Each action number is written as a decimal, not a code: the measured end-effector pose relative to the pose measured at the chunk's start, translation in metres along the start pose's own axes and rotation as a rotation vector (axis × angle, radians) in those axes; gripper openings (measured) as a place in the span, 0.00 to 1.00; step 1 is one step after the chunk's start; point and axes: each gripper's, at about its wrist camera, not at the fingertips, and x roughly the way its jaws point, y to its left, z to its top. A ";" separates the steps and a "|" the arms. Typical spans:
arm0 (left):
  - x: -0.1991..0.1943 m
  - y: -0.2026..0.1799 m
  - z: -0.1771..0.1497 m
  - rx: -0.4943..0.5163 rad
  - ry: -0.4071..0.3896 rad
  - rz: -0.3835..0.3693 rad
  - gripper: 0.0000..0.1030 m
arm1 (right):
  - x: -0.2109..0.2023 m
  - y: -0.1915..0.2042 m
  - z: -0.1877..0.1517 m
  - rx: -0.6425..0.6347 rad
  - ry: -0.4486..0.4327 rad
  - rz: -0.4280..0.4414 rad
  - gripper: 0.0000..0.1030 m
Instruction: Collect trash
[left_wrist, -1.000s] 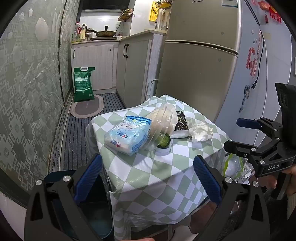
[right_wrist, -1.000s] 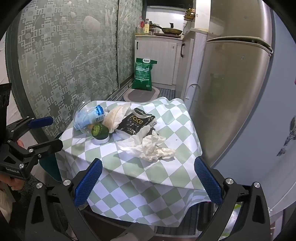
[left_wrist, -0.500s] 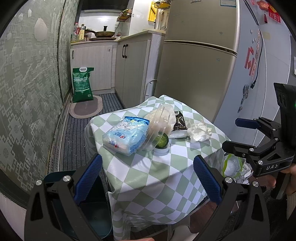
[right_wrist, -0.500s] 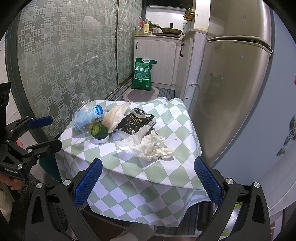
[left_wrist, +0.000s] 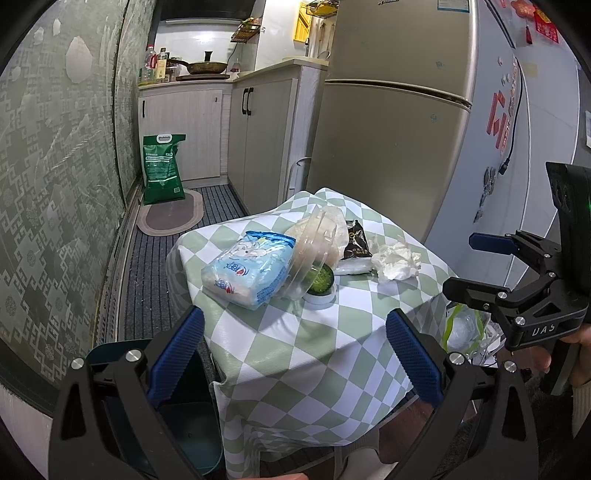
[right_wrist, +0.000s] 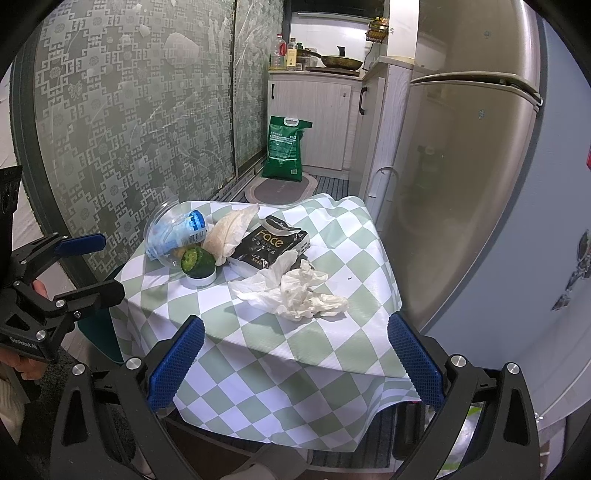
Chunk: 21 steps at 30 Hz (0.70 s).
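On the checked tablecloth (right_wrist: 332, 258) ahead of me the trash lies in a loose cluster — crumpled tissue (right_wrist: 303, 295) nearest my right side, a black "Face" tissue pack (right_wrist: 269, 247) behind it, then a green fruit on a white lid (right_wrist: 197, 264), a clear plastic container (left_wrist: 317, 243) and a blue-white snack bag (left_wrist: 251, 271) toward my left. My right gripper (right_wrist: 295, 363) is spread wide and empty, short of the table edge; my left gripper (left_wrist: 295, 360) is likewise splayed and holds nothing, with the dark bin (left_wrist: 184, 424) just below it beside the table. Judgement: first pick not yet started. The tissue looks the easiest target for the right claw — come down over the thickest wad, close fully since it will compress, and lift clear of the cloth so the fabric is not pinched. Risk: loose plies trailing off.
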 end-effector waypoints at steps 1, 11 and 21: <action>0.000 0.000 0.000 -0.001 0.001 -0.001 0.97 | 0.000 0.001 0.000 0.000 0.000 -0.001 0.97; 0.002 -0.002 0.000 0.002 0.003 -0.002 0.97 | 0.001 -0.002 0.001 0.000 0.000 -0.001 0.97; 0.002 -0.002 -0.001 0.002 0.002 -0.003 0.97 | 0.001 -0.002 0.001 -0.001 0.000 -0.002 0.97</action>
